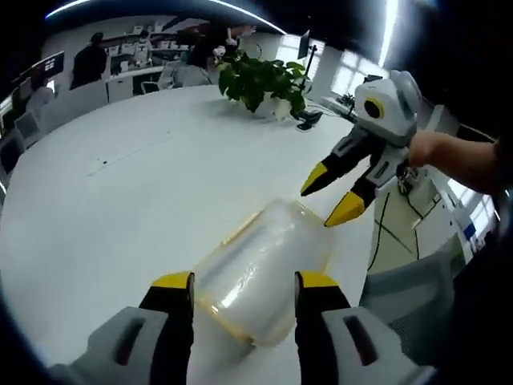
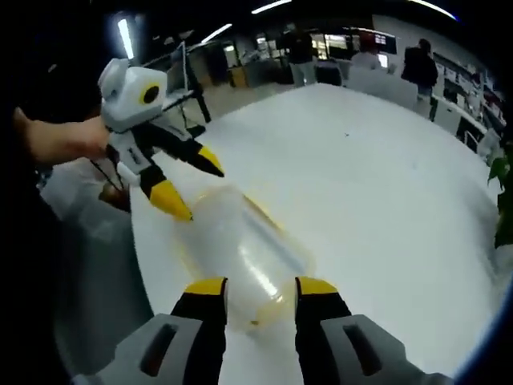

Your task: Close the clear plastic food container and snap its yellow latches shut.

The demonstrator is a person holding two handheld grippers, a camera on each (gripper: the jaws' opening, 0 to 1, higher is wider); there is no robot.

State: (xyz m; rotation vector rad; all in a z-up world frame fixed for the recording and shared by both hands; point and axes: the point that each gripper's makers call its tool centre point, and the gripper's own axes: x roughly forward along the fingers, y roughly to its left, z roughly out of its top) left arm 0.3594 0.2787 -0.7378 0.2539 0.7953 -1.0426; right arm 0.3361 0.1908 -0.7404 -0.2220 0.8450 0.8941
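1. The left gripper (image 1: pixel 244 289) has its yellow-tipped jaws spread, one on each side of the near end of the clear container (image 1: pixel 260 277), not visibly squeezing it.
2. The right gripper (image 2: pixel 260 290) is spread as well, straddling the opposite end of that container (image 2: pixel 244 261); in the left gripper view it hangs over the far end with its tips apart.
3. The container lies on the white table (image 1: pixel 120 184), close to the table edge, between the two grippers.
4. A thin yellow latch strip (image 1: pixel 240 227) runs along its side; whether any latch is snapped, I cannot tell.
5. To do this step well, I judge one gripper should steady the box while the other presses the lid flat, then push each latch down squarely.
6. A potted plant (image 1: pixel 264 84) stands far across the table.
7. No readable writing or brand shows on anything.
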